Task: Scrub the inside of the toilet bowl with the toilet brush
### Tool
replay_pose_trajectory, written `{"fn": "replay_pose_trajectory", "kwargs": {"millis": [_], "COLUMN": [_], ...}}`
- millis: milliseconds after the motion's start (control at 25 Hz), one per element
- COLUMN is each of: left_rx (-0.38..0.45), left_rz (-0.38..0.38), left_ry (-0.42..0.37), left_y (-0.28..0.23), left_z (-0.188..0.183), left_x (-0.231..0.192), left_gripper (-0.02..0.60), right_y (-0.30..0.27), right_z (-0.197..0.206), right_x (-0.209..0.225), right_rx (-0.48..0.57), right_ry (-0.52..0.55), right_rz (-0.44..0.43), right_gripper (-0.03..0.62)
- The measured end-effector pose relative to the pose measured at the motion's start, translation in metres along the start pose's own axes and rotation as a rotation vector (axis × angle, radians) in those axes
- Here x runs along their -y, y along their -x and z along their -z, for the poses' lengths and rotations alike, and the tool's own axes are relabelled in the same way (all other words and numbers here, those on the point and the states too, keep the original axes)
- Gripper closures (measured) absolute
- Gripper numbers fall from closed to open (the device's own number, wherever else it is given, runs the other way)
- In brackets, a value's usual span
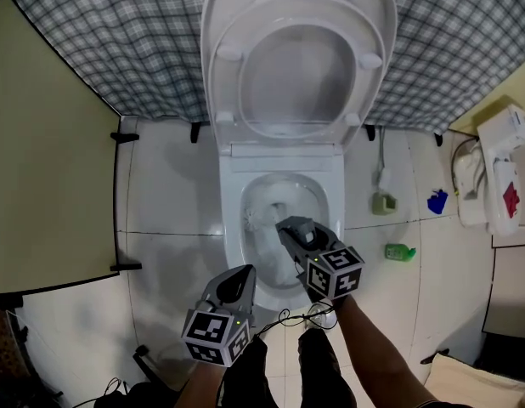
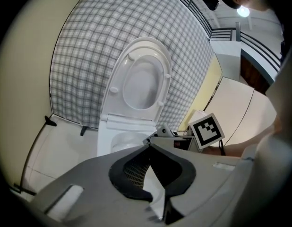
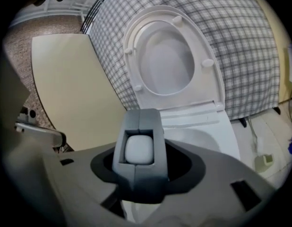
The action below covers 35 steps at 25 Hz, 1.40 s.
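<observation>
Head view. Toilet bowl (image 1: 311,195) at centre of a white tiled floor (image 1: 169,185), lid (image 1: 298,49) and seat raised against a plaid-covered wall (image 1: 101,32). Right tool (image 1: 288,226) out over the near part of the bowl, pointing down into it, marker cube toward the camera. Pale shape in the bowl just beyond the tips, probably the head of the toilet brush (image 1: 264,218); too blurred to be sure. Left tool (image 1: 244,270) lower left, outside the bowl by its front rim, carrying nothing. Green bottle (image 1: 399,252) and a small blue item (image 1: 437,201) on the floor to the right, well apart from the toilet.

Left gripper view. Left tool (image 2: 150,144) with jaw tips drawn together to a point, nothing between them. Bowl and raised lid beyond; right tool (image 2: 162,131) just past the tips.

Right gripper view. Right tool (image 3: 140,119) closed around the rounded white end of the toilet brush (image 3: 139,149) handle, jaws framing it on both sides, pads pressed against it. Bowl rim directly beyond, beige partition (image 3: 70,93) at left.
</observation>
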<state>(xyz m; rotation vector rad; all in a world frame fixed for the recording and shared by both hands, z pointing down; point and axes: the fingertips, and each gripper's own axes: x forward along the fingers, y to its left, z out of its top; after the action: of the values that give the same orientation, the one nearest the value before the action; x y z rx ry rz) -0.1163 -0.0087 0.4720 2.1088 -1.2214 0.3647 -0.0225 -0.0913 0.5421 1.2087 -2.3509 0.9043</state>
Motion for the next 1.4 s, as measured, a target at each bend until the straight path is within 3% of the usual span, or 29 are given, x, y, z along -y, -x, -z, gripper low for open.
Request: {"fn": "replay_pose_trajectory", "kwargs": {"millis": [520,920,1400], "left_rx": [-0.017,-0.015,-0.024], "left_rz": [0.005,0.026,0.053], "left_ry": [-0.007,-0.006,-0.018], "left_y": [0.019,0.024,0.02], "left_z": [0.014,0.028,0.03], "left_x": [0.032,0.067,0.092], "left_gripper": [0.589,0.589,0.589], "right_y": [0.066,0.122,0.155], "right_z": [0.055,0.084,0.073], "right_x": [-0.036,-0.028,0.008], "right_rx": [-0.133,-0.19,-0.274], "right_ry": [0.096,0.104,0.191], "right_rz": [-0.126,-0.116,-0.056], "right_gripper": [0.365,0.365,0.365]}}
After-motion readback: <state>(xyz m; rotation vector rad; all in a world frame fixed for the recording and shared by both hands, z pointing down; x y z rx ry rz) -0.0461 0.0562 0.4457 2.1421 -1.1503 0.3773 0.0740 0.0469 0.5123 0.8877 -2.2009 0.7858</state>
